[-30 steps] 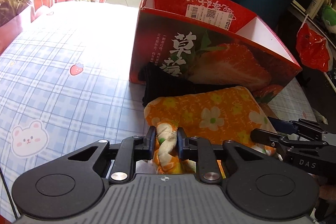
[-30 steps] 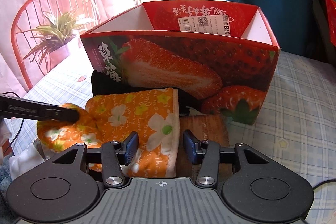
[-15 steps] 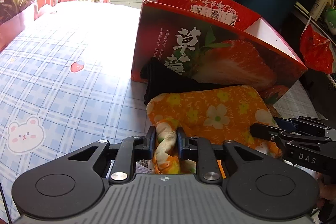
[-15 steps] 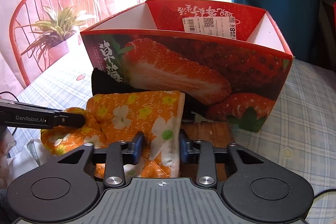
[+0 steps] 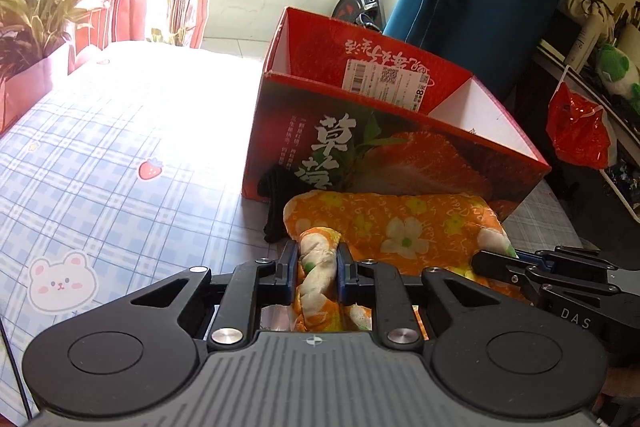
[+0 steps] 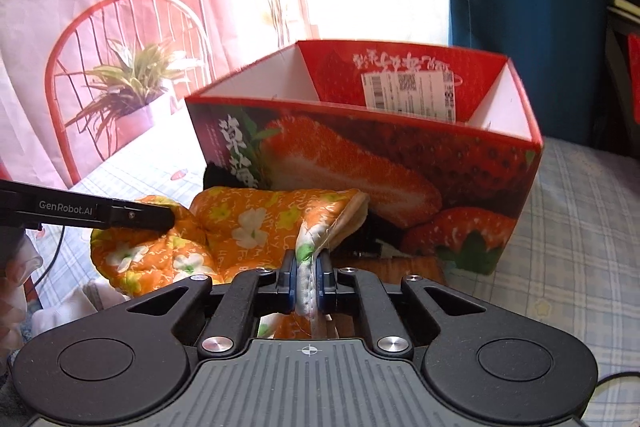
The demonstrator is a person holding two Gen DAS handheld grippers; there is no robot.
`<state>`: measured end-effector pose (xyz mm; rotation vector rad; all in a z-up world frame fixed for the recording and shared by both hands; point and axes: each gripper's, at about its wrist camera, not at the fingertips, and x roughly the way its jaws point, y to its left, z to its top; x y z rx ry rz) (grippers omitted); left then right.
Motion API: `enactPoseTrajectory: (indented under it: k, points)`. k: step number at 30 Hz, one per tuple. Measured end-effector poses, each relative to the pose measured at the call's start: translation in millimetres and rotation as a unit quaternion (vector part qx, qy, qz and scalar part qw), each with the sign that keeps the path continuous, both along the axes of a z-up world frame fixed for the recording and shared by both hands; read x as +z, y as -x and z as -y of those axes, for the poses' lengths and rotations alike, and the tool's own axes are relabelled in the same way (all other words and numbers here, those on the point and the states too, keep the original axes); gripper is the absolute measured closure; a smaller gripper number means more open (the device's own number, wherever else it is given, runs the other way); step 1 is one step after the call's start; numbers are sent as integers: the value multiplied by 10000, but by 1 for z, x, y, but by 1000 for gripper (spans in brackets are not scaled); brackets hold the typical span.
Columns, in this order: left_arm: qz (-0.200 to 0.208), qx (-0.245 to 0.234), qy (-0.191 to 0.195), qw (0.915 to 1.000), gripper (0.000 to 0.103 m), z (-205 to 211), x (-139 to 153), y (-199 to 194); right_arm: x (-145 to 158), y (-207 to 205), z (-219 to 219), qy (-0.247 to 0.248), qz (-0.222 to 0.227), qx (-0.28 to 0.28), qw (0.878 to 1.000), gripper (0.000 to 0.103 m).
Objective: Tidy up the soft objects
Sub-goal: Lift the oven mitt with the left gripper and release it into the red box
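Orange quilted cloth printed with white and yellow flowers — padded, soft, with a pale lining showing at one edge — lies on the blue-checked desk right in front of a red strawberry-printed cardboard box, over a black fabric item. The left tongs are clamped on a bunched, rolled corner of the cloth. The right tongs have just been closing and now pinch the cloth's stitched edge — its fold rises between the pads. The box is open-topped with a divider inside.
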<state>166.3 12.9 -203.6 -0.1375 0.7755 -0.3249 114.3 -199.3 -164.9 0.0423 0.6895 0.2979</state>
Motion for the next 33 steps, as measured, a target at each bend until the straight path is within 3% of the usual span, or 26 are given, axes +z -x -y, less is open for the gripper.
enactPoseTrajectory:
  k: [14, 22, 29, 33]
  points:
    - [768, -69, 76, 9970, 84, -1, 52, 18, 55, 21, 3, 3, 822, 19, 9966, 95]
    - [1196, -219, 48, 9926, 84, 10, 83, 10, 83, 9, 18, -234, 958, -31, 9951, 95]
    - [1585, -369, -196, 9865, 84, 38, 110, -37, 109, -38, 35, 91, 1183, -58, 9929, 95]
    - [1435, -466, -374, 9879, 84, 56, 109, -83, 107, -88, 50, 22, 1068, -308, 9938, 95]
